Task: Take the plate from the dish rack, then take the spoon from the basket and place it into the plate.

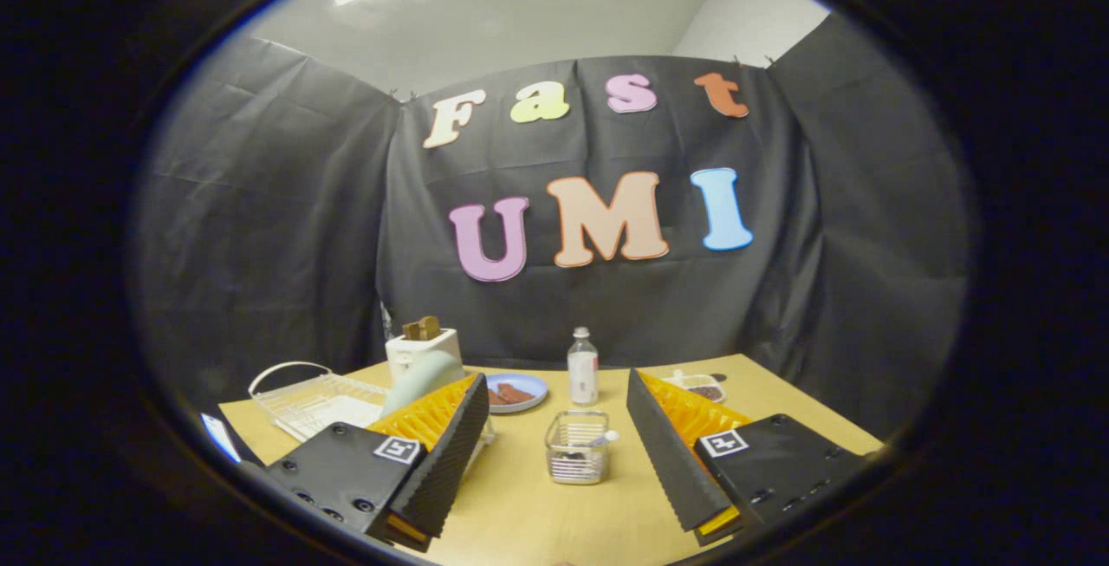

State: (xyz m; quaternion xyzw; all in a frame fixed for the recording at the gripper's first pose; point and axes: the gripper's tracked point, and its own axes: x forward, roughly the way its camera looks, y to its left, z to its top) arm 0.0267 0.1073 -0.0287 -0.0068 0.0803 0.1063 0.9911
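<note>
My gripper (554, 380) is open, its fingers spread wide above the wooden table (520, 514) with nothing between them. A white wire dish rack (308, 401) stands to the left, just beyond the left finger (442, 453). A pale green plate (420, 380) stands on edge in it, partly hidden by that finger. A small wire basket (576, 449) sits on the table between the fingers. A white spoon handle (611, 436) pokes out over its right rim; the rest of the spoon is hard to make out.
Beyond the fingers stand a white toaster (422, 349) with bread in it, a blue plate (518, 393) holding brown food, and a clear bottle (582, 368). A small dish (703, 388) of dark bits lies behind the right finger. Black cloth walls the table.
</note>
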